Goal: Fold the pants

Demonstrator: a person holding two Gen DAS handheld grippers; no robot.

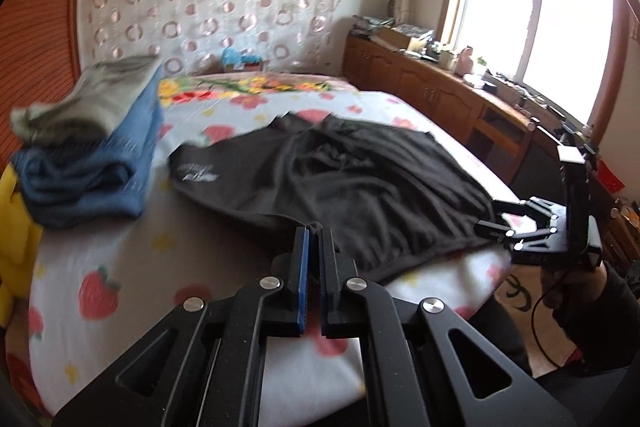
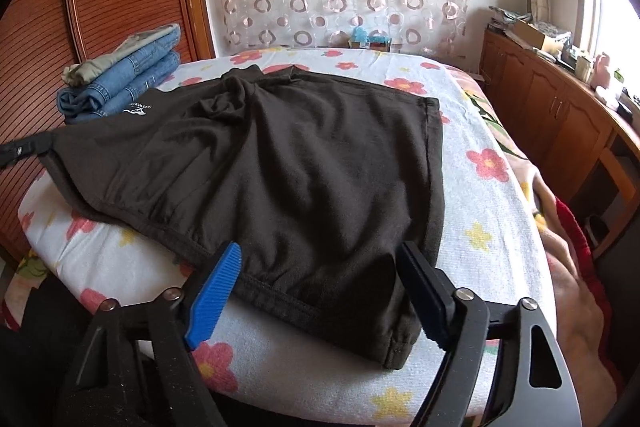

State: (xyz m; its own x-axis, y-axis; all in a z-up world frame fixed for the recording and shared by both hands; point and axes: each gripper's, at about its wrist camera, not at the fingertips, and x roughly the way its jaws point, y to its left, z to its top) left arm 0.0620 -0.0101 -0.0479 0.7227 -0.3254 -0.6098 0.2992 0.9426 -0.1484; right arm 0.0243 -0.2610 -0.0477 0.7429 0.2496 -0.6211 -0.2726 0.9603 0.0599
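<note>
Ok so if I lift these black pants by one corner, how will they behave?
Probably floppy: the black pants lie wrinkled and sag over the bed edge. Where the left hand-held gripper pinches the hem, cloth peaks, so the rest should drape and trail. The knit looks soft, unlikely to slip from the pads.

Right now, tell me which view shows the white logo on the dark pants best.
The right wrist view: the logo is sharp on the dark pants, beside the folded jeans. The left wrist view shows it too, but blurred.
</note>
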